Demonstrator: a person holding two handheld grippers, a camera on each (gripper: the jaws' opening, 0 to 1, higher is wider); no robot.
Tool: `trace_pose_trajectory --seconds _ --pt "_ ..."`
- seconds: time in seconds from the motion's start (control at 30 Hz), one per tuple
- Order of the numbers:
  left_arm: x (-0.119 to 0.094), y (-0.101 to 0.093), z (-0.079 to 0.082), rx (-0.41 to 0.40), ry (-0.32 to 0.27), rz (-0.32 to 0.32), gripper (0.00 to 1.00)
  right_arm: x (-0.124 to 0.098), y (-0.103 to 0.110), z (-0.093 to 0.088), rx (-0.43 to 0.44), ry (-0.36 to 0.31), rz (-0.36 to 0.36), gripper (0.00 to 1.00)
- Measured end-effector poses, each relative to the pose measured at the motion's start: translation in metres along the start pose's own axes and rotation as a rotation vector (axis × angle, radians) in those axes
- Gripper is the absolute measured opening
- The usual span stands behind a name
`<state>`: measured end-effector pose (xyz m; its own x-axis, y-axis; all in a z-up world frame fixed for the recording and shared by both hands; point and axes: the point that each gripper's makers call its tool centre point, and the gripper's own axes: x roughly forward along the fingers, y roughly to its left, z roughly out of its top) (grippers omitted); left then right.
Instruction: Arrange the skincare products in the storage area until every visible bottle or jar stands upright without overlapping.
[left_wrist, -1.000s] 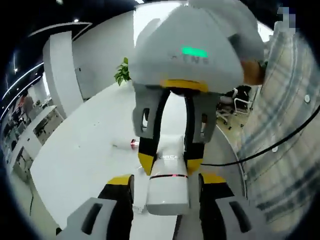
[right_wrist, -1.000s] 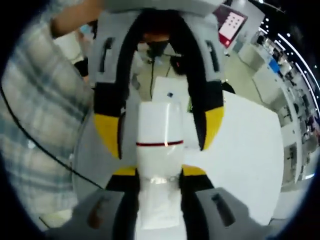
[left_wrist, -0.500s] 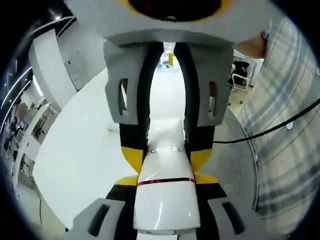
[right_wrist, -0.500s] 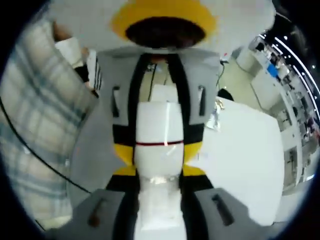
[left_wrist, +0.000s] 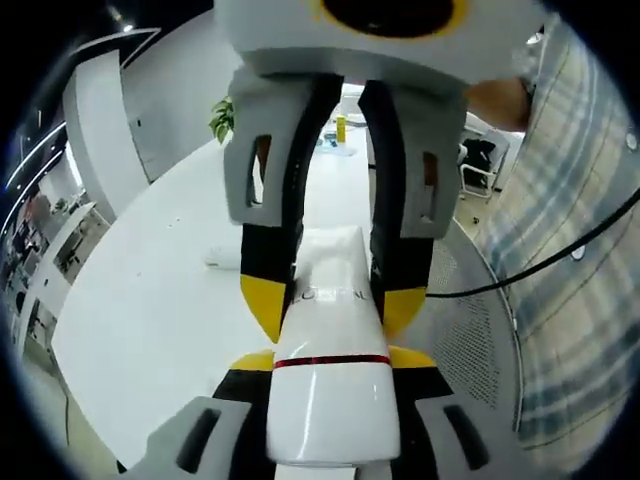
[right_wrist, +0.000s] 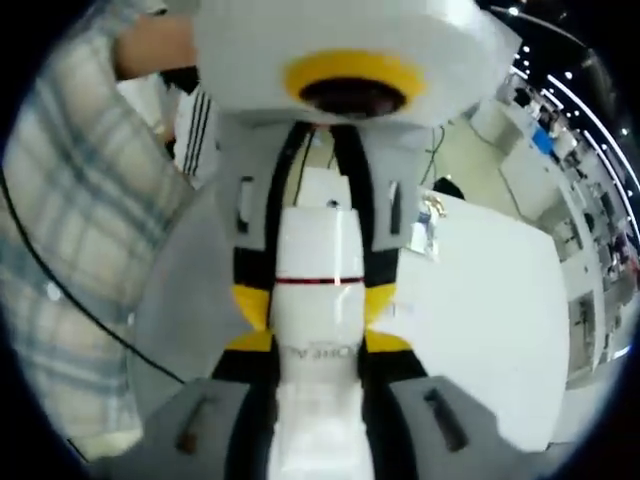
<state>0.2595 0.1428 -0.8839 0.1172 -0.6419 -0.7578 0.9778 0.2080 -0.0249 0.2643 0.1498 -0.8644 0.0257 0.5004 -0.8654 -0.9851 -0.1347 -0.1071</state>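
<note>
Your left gripper (left_wrist: 330, 365) grips the cap end of the white tube (left_wrist: 330, 370), and your right gripper (right_wrist: 318, 345) clamps its crimped end, holding it above the white table (left_wrist: 150, 320), near its edge by your plaid sleeve (left_wrist: 575, 260).

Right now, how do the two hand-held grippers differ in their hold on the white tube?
The left hand-held gripper clamps the white tube at its red band, by the wide cap end; the right hand-held gripper clamps the printed, narrower body. They reach in from opposite ends, tips nearly meeting. Both have yellow-tipped jaws, shut on the same tube, which is held above the white table.
</note>
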Motion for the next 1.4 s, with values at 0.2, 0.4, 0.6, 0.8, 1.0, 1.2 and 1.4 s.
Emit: trace_pose_trajectory --seconds 0.2,0.4,0.6,0.8,1.0,1.2,1.4 --pt "0.008 -0.001 -0.017 0.016 0.051 -0.003 0.38 -0.001 0.002 0.004 -0.016 -0.002 0.014 0.28" --pt "0.006 0.001 -0.015 -0.03 0.024 -0.013 0.38 0.003 -0.001 0.0 -0.038 0.002 0.013 0.26" --pt "-0.001 0.006 -0.015 0.01 0.061 0.016 0.35 0.014 -0.003 -0.022 -0.074 0.111 -0.006 0.26" --pt "0.009 0.001 -0.008 -0.008 0.06 -0.003 0.37 0.011 -0.001 -0.01 -0.082 0.086 -0.012 0.27" --pt "0.009 0.004 -0.007 -0.001 0.077 0.012 0.37 0.013 -0.002 -0.01 -0.083 0.093 -0.029 0.27" --pt "0.013 0.0 -0.013 -0.01 0.089 0.012 0.35 0.015 0.003 -0.009 -0.086 0.087 -0.018 0.28" --pt "0.021 0.0 -0.012 -0.068 0.011 0.016 0.34 0.028 0.004 -0.018 -0.069 0.078 0.01 0.3"
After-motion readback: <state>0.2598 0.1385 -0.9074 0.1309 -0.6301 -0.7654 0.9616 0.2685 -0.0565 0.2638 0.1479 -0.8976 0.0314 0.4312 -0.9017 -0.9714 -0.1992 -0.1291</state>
